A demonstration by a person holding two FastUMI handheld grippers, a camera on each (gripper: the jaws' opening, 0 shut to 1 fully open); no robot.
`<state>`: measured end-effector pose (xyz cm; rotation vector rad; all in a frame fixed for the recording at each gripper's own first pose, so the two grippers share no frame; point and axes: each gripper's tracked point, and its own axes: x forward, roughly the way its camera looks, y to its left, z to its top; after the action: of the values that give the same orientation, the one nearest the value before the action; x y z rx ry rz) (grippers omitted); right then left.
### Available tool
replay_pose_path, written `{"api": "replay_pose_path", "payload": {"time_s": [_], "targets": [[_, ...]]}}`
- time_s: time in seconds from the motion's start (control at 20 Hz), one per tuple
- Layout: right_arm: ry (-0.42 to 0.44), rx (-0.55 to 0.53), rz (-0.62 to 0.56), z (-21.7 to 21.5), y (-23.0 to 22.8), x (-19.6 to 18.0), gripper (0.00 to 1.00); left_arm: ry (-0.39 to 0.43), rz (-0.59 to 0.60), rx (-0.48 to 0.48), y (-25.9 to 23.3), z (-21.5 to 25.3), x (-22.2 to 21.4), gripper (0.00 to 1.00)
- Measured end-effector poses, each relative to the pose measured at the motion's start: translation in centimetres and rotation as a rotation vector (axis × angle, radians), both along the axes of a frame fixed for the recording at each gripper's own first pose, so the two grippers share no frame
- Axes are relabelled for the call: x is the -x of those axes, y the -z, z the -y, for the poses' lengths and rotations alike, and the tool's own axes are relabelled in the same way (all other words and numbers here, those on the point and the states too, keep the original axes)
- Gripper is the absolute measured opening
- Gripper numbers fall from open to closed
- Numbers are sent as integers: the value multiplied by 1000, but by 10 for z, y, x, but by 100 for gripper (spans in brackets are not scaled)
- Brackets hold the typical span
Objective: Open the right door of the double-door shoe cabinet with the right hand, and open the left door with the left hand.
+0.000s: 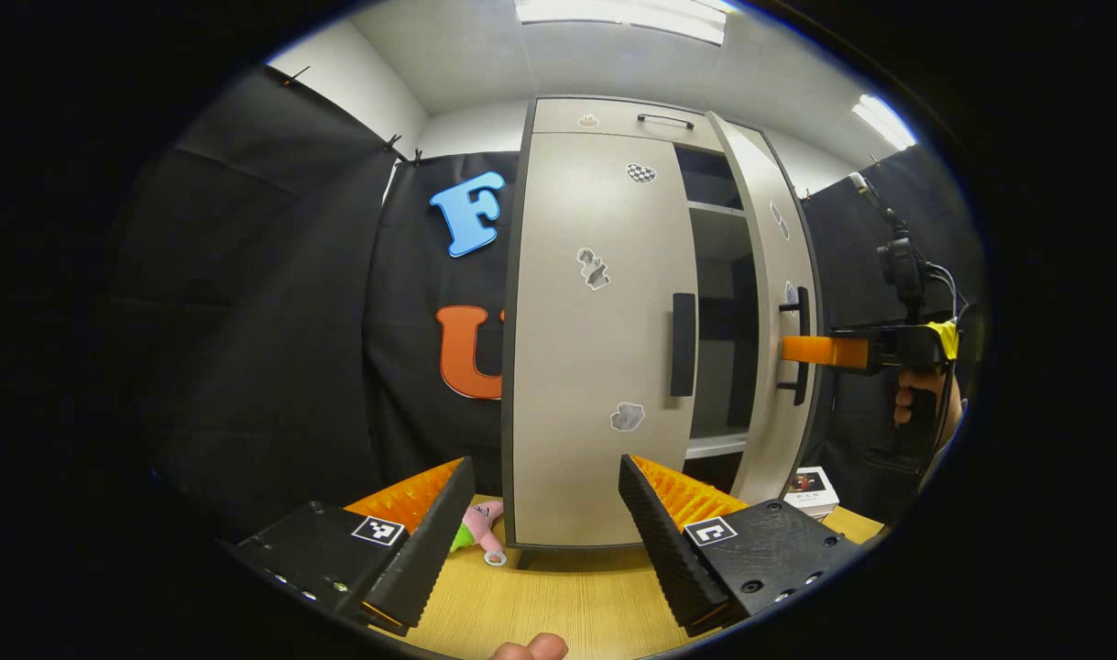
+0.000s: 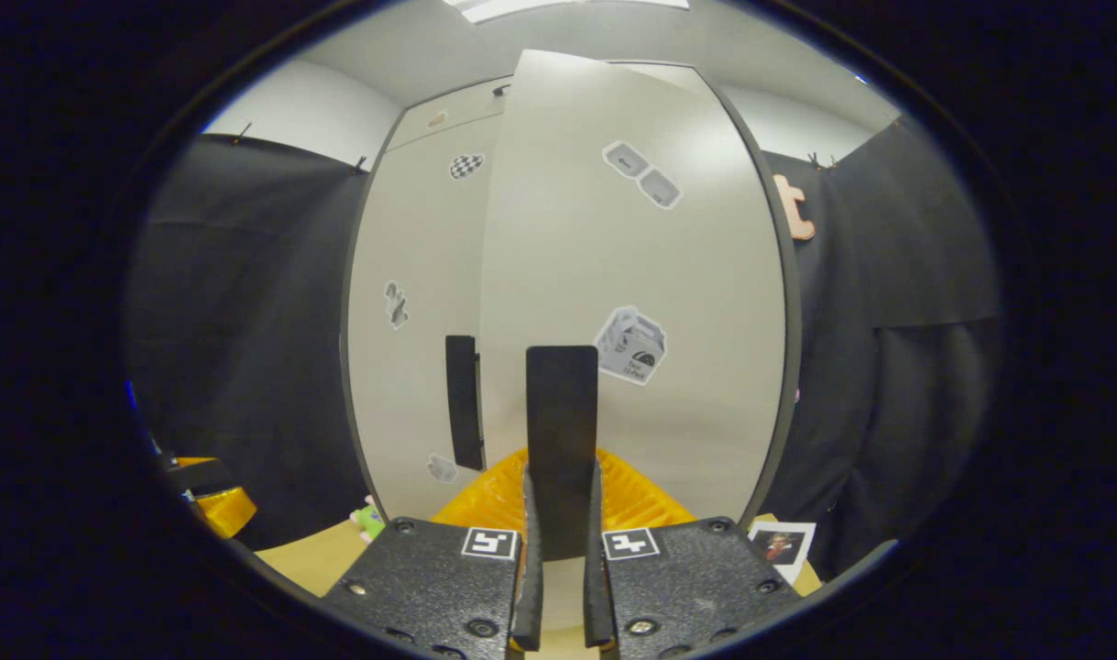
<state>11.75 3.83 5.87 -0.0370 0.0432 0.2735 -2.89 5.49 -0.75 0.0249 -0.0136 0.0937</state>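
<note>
Left door's handle (image 1: 683, 344) — a vertical bar on the closed left door (image 1: 595, 339) — stands far, ahead and right of the wide-open left gripper (image 1: 547, 541), while the right gripper (image 2: 562, 550) pinches the swung-out right door's handle (image 2: 563, 440).

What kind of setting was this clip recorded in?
Likely a staged recording booth, not a home: black cloth walls surround a pale grey double-door shoe cabinet that stands on a light wooden tabletop, under ceiling strip lights.
</note>
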Motion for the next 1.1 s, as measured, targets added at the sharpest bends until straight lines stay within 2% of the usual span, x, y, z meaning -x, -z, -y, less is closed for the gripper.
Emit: {"api": "replay_pose_path", "payload": {"time_s": [0.2,0.45,0.75,1.1], "targets": [[4,-1,-8,23,0,21,20,1,3,-1,-2,1,0,95],[53,-23,1,58,-1,46,20,14,10,4,-3,6,-3,95],[97,-20,2,85,-2,60,20,61,11,8,-3,24,-11,95],[166,-11,-4,120,-2,73,19,80,5,18,0,31,-16,95]]}}
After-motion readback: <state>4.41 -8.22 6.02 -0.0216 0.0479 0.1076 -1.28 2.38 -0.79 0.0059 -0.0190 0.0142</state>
